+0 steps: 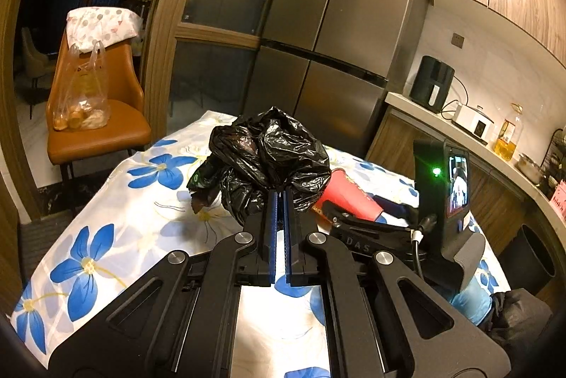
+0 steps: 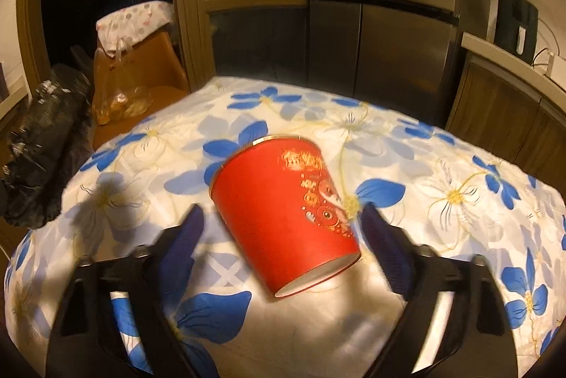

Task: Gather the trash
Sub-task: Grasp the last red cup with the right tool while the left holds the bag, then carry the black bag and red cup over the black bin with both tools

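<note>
Table layout, near to far

On tablecloth: cup lying on its side between right gripper fingers, apart from both. Left of cup: trash bag, pinched in left gripper. Behind table: fridge; at left, chair bearing plastic bag.
</note>
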The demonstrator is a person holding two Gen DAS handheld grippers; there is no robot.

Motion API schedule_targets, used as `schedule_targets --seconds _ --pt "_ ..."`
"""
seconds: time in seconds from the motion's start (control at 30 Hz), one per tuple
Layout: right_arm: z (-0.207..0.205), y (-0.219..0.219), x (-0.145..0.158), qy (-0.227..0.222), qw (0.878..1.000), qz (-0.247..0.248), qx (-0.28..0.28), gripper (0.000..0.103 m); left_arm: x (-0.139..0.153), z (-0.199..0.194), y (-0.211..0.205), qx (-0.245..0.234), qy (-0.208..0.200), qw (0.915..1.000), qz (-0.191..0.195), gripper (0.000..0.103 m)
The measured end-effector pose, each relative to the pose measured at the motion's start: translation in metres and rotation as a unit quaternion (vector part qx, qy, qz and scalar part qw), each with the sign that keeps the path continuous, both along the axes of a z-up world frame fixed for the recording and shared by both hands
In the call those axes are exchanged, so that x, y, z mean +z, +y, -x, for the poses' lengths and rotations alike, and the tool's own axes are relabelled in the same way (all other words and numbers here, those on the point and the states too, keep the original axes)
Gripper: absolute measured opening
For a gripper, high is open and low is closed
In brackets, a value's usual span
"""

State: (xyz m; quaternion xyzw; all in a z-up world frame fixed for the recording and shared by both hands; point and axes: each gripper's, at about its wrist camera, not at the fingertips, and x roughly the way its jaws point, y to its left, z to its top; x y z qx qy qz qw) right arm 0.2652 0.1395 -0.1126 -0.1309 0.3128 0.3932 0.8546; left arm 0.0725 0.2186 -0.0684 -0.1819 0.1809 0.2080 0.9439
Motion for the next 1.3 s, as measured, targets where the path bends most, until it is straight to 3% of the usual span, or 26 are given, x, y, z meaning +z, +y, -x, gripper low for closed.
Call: schedule_targets --seconds 0.17,0.57,1.0,1.3 --pt "0.002 -0.005 0.002 0.001 1.000 -0.006 -0.001 0.061 0.000 0.001 0.000 0.002 0.003 1.0000 0.005 0.002" --pt "0.013 -0.056 0.020 -0.005 0.999 -0.038 -0.036 0.060 0.001 -0.004 -0.016 -0.010 0.007 0.9999 -0.003 0.002" --pt "0.034 -0.157 0.055 -0.042 0.991 -0.083 -0.100 0.060 0.006 -0.025 -0.074 -0.056 0.014 0.9982 -0.019 0.002" --pt "0.040 -0.245 0.074 -0.065 0.977 -0.106 -0.171 0.060 0.018 -0.055 -0.138 -0.115 0.011 0.9924 -0.043 0.002"
